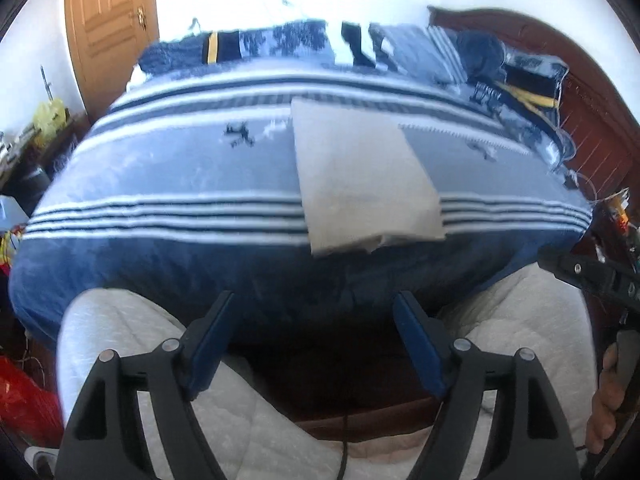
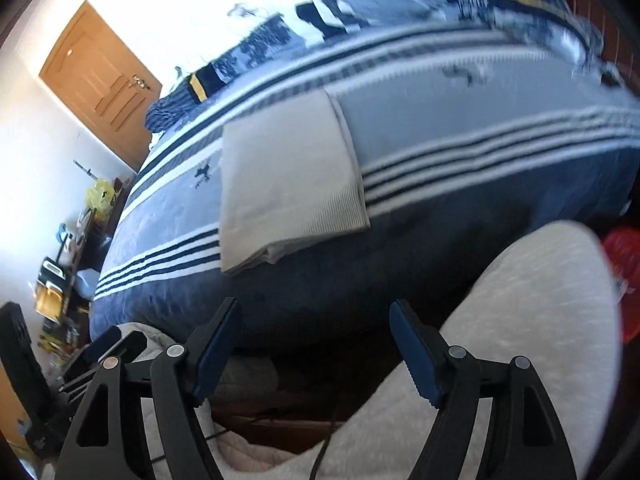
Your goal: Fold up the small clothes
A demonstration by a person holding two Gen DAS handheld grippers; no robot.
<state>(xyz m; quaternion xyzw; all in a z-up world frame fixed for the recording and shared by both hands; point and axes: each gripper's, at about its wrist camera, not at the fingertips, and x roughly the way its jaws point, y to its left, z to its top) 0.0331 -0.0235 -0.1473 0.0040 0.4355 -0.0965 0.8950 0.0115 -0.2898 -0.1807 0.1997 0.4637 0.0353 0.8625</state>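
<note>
Lying: folded cloth (image 1: pixel 366 176) flat on bed (image 1: pixel 180 168), near its front edge
Left gripper (image 1: pixel 314 308): released, empty, short of bed
Right gripper (image 2: pixel 314 316): released, empty

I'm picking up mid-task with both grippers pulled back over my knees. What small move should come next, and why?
Probably reach for another garment from the pile at the bed's far side: the beige cloth already lies folded flat, and both the left gripper and right gripper are open and hold nothing.
</note>
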